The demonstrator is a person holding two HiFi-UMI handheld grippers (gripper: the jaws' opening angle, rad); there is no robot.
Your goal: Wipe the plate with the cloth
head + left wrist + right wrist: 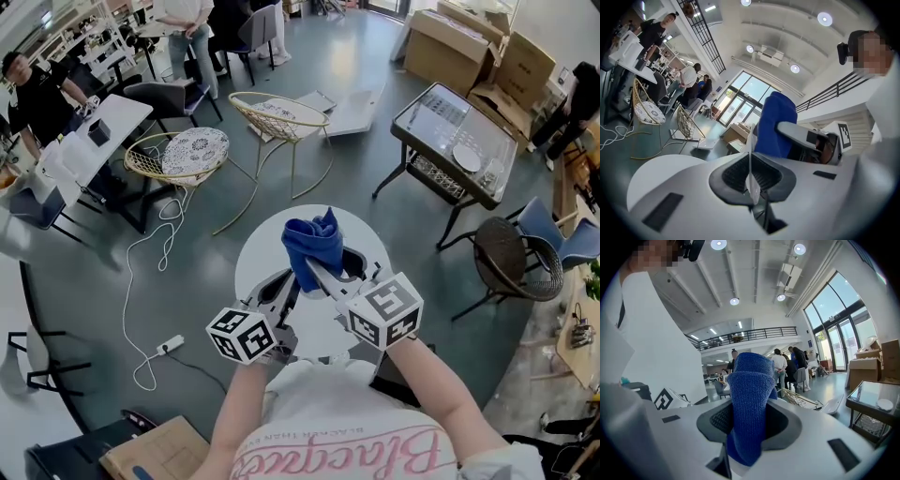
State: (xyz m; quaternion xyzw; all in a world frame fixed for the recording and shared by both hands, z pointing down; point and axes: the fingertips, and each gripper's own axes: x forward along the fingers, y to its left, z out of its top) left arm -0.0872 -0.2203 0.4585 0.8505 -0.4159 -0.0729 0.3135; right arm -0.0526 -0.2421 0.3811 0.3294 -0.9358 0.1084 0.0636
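Note:
I hold a white plate (265,246) up in front of me. My left gripper (281,287) is shut on its near rim. In the left gripper view the plate (750,161) shows edge-on as a thin white line between the closed jaws (751,177). My right gripper (324,276) is shut on a blue cloth (314,244), which bunches up above the jaws over the plate's face. In the right gripper view the cloth (749,404) stands upright out of the gripper (749,423) and hides what lies beyond it. From the left gripper view the cloth (774,123) and the right gripper's finger (801,133) sit just right of the plate.
Below lies a grey floor with two gold wire chairs (279,118) (178,157), a glass-topped table (456,137) with a small plate, a dark round chair (511,260) and cardboard boxes (469,47). A white cable and power strip (169,345) lie at the left. People stand at desks at the far left.

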